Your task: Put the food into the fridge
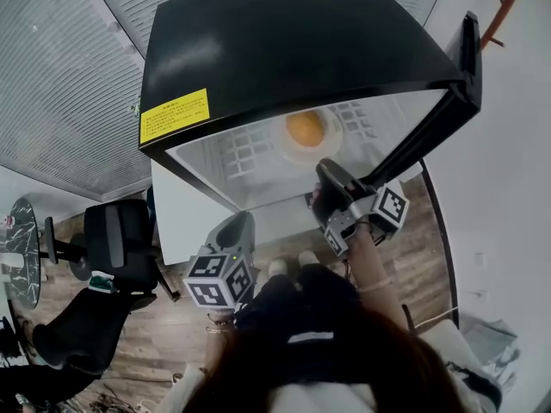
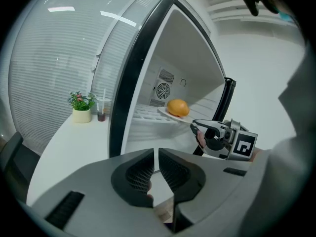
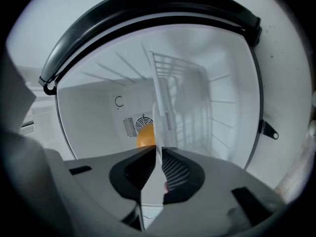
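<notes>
Wood floor (image 1: 417, 256) runs under a white counter (image 2: 59, 142) that stands against pale slatted blinds (image 2: 59, 58); on the counter, near the wall, sit a small potted plant (image 2: 80, 105) and a cup (image 2: 101, 109) just beside it. Black office chairs (image 1: 116, 239) stand on the floor to the left, and a plain white wall fills the right side. At the end of the counter the fridge (image 1: 284, 41), black on top with a yellow label (image 1: 175, 115) at its front edge, stands open on a white interior with a fan grille on the back wall. Inside, a wire shelf (image 1: 245, 155) carries a white plate (image 1: 335, 138) with the food (image 1: 306, 128), a round orange lump that may be a fruit or a bun; the views are too soft to tell. The right gripper (image 1: 325, 172) reaches level into the opening, its jaws clamped on the plate's near rim, which runs edge-on between the pads in the right gripper view. The left gripper (image 1: 239, 226) hangs lower, in front of the fridge and apart from it, tilted downward, its jaws drawn together but for a sliver, with nothing between them.
</notes>
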